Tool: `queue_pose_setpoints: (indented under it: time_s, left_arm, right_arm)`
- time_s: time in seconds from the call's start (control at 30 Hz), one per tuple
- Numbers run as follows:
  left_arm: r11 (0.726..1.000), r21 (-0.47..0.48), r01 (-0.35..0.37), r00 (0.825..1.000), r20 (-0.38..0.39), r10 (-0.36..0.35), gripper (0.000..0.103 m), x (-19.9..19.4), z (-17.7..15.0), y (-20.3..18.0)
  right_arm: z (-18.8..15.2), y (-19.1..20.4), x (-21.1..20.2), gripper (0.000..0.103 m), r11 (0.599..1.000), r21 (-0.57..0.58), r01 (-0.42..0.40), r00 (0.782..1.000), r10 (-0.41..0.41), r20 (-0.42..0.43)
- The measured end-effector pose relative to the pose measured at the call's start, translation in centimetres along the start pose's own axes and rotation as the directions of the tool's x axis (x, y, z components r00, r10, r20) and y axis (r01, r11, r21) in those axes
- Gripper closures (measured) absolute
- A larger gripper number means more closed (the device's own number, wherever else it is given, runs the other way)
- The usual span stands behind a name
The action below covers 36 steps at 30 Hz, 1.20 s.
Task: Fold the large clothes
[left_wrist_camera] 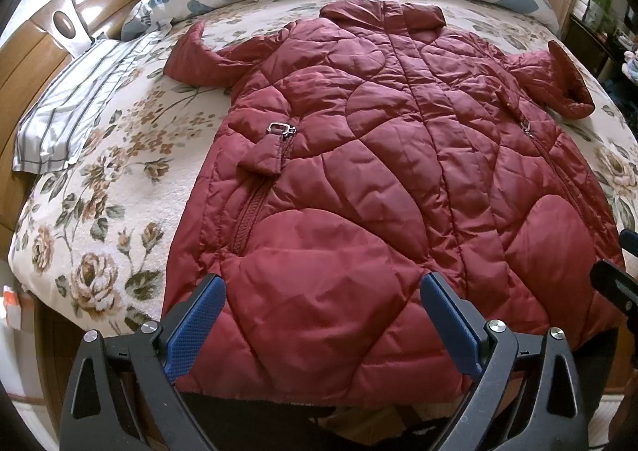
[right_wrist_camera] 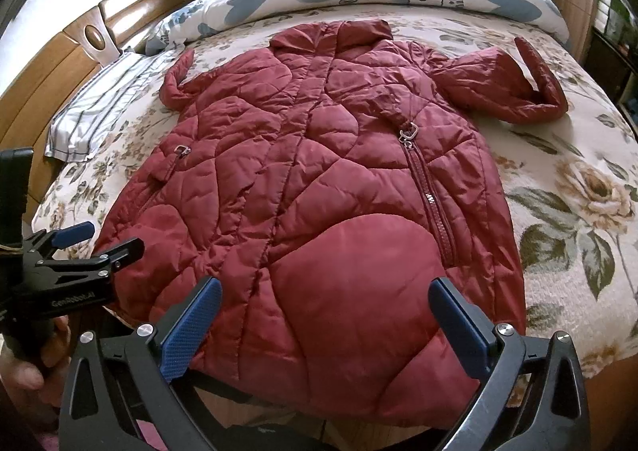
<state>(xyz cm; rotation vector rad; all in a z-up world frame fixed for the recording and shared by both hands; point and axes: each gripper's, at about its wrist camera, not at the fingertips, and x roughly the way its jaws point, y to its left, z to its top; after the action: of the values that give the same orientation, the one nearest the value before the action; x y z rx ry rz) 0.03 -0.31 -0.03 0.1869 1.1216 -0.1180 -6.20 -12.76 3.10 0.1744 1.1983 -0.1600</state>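
Soft daylight comes from beyond the far side of the bed (left_wrist_camera: 99, 211), probably a window, blown out white. The red coat (left_wrist_camera: 359, 172) shows a mild sheen. Both fisheye views bend hard and darken at the corners.

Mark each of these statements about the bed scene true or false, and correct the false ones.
1. The dark red quilted padded coat lies spread flat on the floral bedspread. True.
2. The left claw is clamped on the coat's hem. False: its jaws stand wide apart, with nothing held between them.
3. The right claw is open. True.
4. The coat's collar points toward the claws. False: the collar lies at the far end, and the hem is nearest.
5. A striped grey-and-white pillow lies beside the wooden headboard. True.
6. Both sleeves are folded across the coat's front. False: each sleeve sticks out to its side.
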Motion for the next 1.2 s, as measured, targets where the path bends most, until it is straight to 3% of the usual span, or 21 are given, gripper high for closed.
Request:
queue_pose_setpoints:
  time_s: [0.27, 0.43, 0.53, 0.57, 0.63, 0.67, 0.77, 0.83, 0.93, 1.2]
  left_arm:
    - [1.000, 0.012, 0.001, 1.000, -0.016, -0.001, 0.004, 1.0, 0.6, -0.2]
    - [1.000, 0.011, 0.022, 0.999, -0.031, -0.022, 0.004, 1.5, 1.1, 0.1]
    - [1.000, 0.010, 0.020, 0.997, -0.073, -0.019, 0.004, 2.1, 1.7, 0.5]
    - [1.000, 0.022, -0.021, 0.999, -0.050, 0.022, 0.004, 2.1, 2.0, 0.6]
    - [0.999, 0.019, -0.040, 0.999, -0.011, 0.040, 0.004, 2.4, 2.7, 0.8]
    - [0.999, 0.009, -0.046, 0.997, 0.064, 0.046, 0.004, 2.2, 3.0, 0.7]
    - [1.000, -0.011, -0.025, 0.993, 0.118, 0.026, 0.004, 2.4, 4.0, 0.7]
    - [1.000, -0.011, -0.025, 0.992, 0.127, 0.026, 0.004, 2.4, 4.7, 0.9]
    - [1.000, -0.026, 0.008, 0.994, 0.109, -0.005, 0.004, 3.1, 5.9, 1.1]
    - [0.998, -0.025, -0.051, 0.996, 0.078, 0.053, 0.004, 4.7, 8.8, 1.9]
  right_arm:
    - [0.6, -0.1, 0.1, 0.000, 0.999, 0.024, -0.031, 0.999, 0.031, -0.007]
    - [1.2, -1.0, 0.3, 0.000, 0.994, -0.042, 0.099, 0.992, -0.095, 0.078]
    - [1.9, -2.1, 0.1, 0.000, 0.993, -0.031, 0.116, 0.989, -0.113, 0.095]
    - [2.0, -2.4, 0.0, 0.000, 0.994, -0.024, 0.108, 0.990, -0.106, 0.095]
    - [2.8, -3.6, 0.0, 0.000, 0.994, -0.002, 0.110, 0.990, -0.109, 0.084]
    - [3.2, -4.1, -0.1, 0.000, 0.994, 0.010, 0.105, 0.990, -0.105, 0.093]
    - [4.3, -5.6, -0.2, 0.000, 0.993, 0.038, 0.115, 0.989, -0.118, 0.091]
    - [5.0, -6.3, -0.3, 0.000, 0.988, 0.045, 0.147, 0.986, -0.150, 0.070]
    - [6.0, -7.9, -0.4, 0.000, 0.988, 0.080, 0.129, 0.984, -0.137, 0.111]
    - [9.5, -13.7, 0.0, 0.000, 0.972, 0.155, 0.178, 0.973, -0.198, 0.121]
